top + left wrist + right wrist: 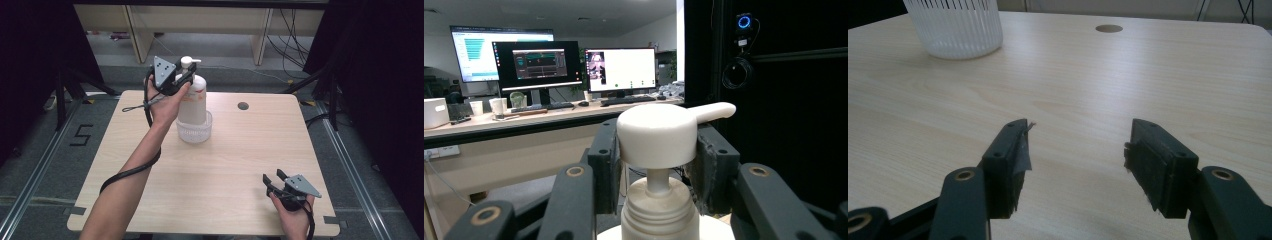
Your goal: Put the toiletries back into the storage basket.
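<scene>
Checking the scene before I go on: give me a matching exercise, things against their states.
Things:
1. pump bottle
2. left gripper
3. right gripper
4. clear cup

States:
A. jaws apart, nothing between them
B. stands on the table, bottle inside
C. closed on the bottle's neck
D. white, upright in the cup

Pairs: 1-D, 2-C, 3-A, 4-B

I see a light wooden table [210, 170] with 1 round hole [243, 106] near its far edge; 1 ribbed clear cup [194, 131] stands on it.
</scene>
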The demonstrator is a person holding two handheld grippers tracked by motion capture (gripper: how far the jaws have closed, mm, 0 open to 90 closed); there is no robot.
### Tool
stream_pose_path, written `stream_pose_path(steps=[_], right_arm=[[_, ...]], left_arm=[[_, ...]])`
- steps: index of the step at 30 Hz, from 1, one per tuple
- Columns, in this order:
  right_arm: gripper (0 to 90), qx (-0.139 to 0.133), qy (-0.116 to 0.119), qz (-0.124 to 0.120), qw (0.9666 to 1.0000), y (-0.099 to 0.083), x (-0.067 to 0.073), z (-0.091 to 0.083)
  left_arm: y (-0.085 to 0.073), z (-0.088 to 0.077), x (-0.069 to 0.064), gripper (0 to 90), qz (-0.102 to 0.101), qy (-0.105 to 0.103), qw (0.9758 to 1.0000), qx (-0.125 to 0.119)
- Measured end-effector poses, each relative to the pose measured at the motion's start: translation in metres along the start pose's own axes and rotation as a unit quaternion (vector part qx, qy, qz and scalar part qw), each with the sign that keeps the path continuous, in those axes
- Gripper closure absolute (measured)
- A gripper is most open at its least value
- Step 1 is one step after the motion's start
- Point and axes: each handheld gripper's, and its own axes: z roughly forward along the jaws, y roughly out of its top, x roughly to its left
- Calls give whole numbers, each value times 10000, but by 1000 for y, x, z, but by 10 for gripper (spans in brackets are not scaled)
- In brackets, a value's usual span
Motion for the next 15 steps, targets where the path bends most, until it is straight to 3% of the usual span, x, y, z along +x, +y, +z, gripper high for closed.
stream_pose_path(steps=[8, 10, 13, 15], right_arm=[[421, -7, -2, 9, 10000, 0, 0, 0], [421, -81, -9, -157, 9998, 0, -3, 1], [421, -74, -23, -191, 9998, 0, -3, 0], [421, -82, 42, -74, 9999, 0, -1, 1]], left_arm=[[-4, 2, 0, 590, 5, 12, 10000, 61], [-5, 2, 0, 590, 4, -3, 10000, 67], [-7, 3, 0, 590, 1, -4, 10000, 90], [-8, 3, 0, 590, 7, -3, 9999, 114]])
